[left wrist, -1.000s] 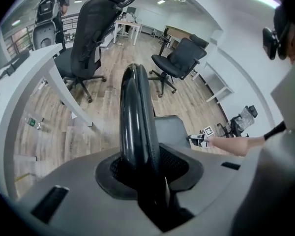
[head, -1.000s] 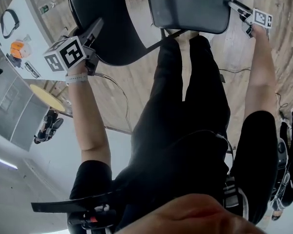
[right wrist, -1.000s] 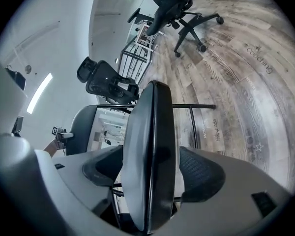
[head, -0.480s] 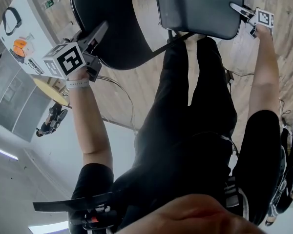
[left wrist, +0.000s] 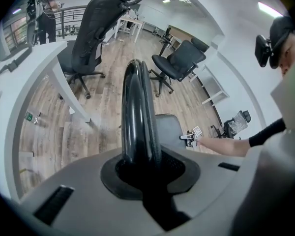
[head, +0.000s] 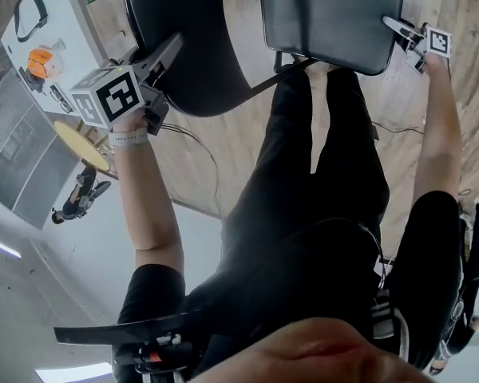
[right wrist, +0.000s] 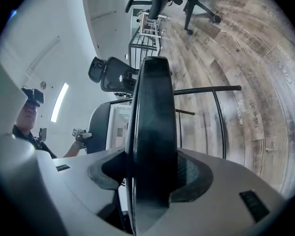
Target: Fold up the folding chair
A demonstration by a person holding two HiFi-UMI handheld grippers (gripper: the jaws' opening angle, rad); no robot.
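The black folding chair stands in front of my legs. Its rounded backrest (head: 193, 30) is at the upper left of the head view and its padded seat (head: 327, 14) at the upper right. My left gripper (head: 172, 48) pinches the backrest's rim (left wrist: 137, 107), its jaws still closing and the pads against the rim. My right gripper (head: 391, 25) sits at the seat's right edge. That edge (right wrist: 155, 117) fills the space between its closing jaws and touches both pads. The left gripper view also shows the seat (left wrist: 168, 129) and the right gripper (left wrist: 189, 137).
My legs and shoes stand just below the seat. A thin chair frame tube (head: 275, 76) runs between backrest and seat. A cable (head: 193, 146) lies on the wood floor. A white desk (head: 48, 46) is at the left, with office chairs (left wrist: 88, 38) beyond.
The right gripper has shifted a little to the right along the seat's edge, and the seat sits slightly lower in the head view. The left gripper stays on the backrest rim.
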